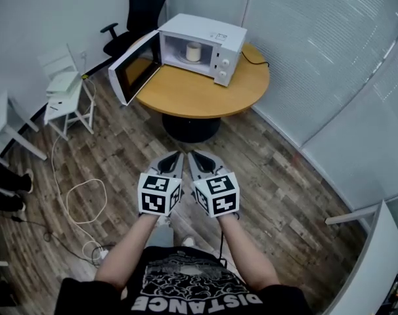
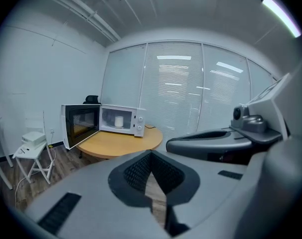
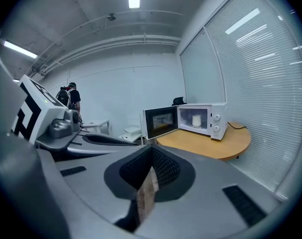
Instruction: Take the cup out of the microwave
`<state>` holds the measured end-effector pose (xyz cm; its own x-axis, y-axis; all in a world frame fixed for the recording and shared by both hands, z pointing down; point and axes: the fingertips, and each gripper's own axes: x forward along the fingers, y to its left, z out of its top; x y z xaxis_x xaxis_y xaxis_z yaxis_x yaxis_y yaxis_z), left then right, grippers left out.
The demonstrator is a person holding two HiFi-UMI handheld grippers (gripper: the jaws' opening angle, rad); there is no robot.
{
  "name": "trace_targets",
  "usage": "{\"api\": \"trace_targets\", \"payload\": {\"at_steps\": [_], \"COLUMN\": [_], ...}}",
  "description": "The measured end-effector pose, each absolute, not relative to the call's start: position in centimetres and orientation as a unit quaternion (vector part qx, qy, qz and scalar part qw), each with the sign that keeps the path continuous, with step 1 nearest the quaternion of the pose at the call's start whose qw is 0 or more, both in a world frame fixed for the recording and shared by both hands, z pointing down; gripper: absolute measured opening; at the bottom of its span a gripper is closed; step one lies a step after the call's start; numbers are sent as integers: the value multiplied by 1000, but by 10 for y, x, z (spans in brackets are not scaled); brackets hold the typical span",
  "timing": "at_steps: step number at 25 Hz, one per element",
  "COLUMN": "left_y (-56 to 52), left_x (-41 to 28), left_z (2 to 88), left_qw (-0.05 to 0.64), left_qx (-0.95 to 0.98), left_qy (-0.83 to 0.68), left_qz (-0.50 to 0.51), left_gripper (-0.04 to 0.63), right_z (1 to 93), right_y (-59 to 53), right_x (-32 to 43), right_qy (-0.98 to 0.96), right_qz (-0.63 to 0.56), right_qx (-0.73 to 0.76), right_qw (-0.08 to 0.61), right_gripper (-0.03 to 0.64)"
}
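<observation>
While the person stands back on the wood-plank floor, the round wooden table lies well ahead of both grippers, near the blinds-covered glass wall. A black office chair stands behind the table's far left edge, and a white folding chair stands on the floor off to the table's left. A pale cable loops over the floor nearer the person.

On the far part of the table stands the white microwave, its control panel with two knobs on the right. Its door is swung wide open to the left and reaches out past the table's left edge.

The left gripper and the right gripper are held side by side, close to each other, in front of the person and pointing toward the table. Each has its jaws clenched together with nothing between them; only a thin sliver of floor shows past the pads.

The cup, pale and upright, stands inside the open microwave at the middle of its cavity, untouched and well apart from both grippers.
</observation>
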<state>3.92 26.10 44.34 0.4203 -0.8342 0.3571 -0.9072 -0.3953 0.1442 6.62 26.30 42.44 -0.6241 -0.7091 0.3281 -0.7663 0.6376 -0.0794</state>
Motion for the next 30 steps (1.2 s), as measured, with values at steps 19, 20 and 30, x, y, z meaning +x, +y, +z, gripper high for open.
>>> {"api": "trace_targets", "payload": {"at_steps": [19,20,30], "left_y": [140,134,91], "left_x": [-14,-17,-49], "left_z": [460,460,452], "left_qw": [176,177,169], "left_qx": [850,851,869], "left_qy": [-483,-480,-451], "left_qz": [117,117,115], "left_gripper": [9,9,9], "right_z": [444,443,440], "right_y": [146,141,99], "right_x": [13,9,-23], "right_qy": [-869,-868,-851], "right_qz": [121,120,124], "right_qx": [453,454,481], "right_qw": [161,163,171], "right_gripper": [15,15,15]}}
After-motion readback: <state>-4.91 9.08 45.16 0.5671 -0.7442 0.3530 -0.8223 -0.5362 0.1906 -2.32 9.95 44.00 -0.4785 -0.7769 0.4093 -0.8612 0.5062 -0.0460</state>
